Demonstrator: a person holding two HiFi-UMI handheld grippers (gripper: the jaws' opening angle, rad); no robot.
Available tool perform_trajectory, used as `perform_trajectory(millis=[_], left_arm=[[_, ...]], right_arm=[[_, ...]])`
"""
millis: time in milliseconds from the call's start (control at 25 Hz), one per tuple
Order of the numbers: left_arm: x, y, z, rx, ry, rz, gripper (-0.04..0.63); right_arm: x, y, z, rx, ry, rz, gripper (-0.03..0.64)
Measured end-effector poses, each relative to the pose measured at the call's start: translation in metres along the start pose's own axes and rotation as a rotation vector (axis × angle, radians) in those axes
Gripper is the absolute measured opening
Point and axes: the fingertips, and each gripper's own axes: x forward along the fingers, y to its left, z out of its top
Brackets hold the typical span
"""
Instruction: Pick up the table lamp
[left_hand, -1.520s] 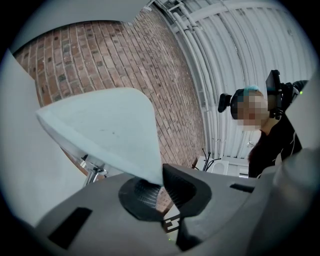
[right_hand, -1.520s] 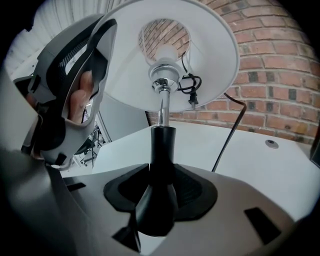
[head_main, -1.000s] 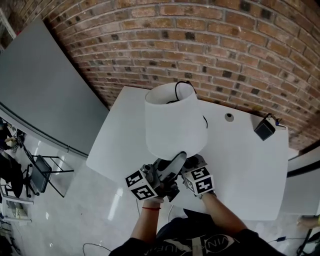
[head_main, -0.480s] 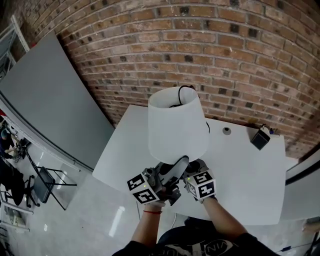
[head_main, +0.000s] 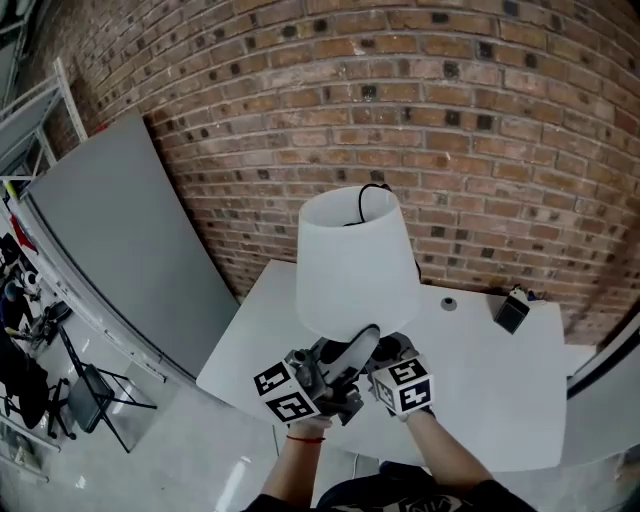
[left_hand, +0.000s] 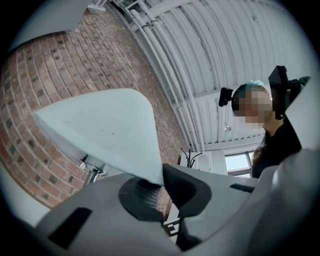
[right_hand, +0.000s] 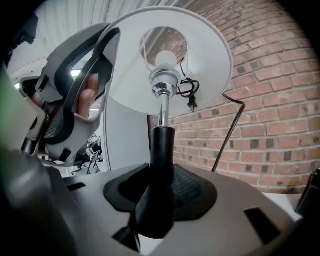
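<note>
Clamping lamp stem (right_hand: 161, 145) mid-frame, right gripper (right_hand: 161, 192) holds firm; left gripper (left_hand: 162, 189) pinches shade (left_hand: 105, 130) rim, which may crumple or slip, tilting lamp (head_main: 352, 262)

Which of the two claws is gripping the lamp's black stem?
The right claw: its jaws are shut on the black stem under the shade. The left claw pinches the white shade's bottom rim instead.

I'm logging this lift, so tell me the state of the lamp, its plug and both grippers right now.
left gripper: shut on lampshade rim.
right gripper: shut on stem.
table lamp: held by both grippers, roughly upright, base out of sight.
plug: unplugged, bundled with its cord under the shade.
</note>
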Motion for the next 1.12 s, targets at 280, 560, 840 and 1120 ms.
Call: perform_trajectory(millis=[280,560,840,1120], left_arm=[[0.014,-0.027,0.029,0.051,-0.012,-0.040,0.014],[0.026,-0.057,0.056,0.094,-0.025,-0.068,0.014],[0.036,-0.083,0.078,0.132,-0.031,-0.111,0.014],[0.041,-0.104,0.099,0.162,-0.056,-0.131,0.014]], right_arm=[[-0.014,0.007,0.041,-0.031,-0.072,0.003,0.150],[-0.032,0.017,0.082,-0.062,-0.136,0.004,0.150],[-0.045,0.027,0.116,-0.077,-0.201,0.005,0.150],[-0.058,0.036,0.145,-0.098,-0.254,0.008,0.150]])
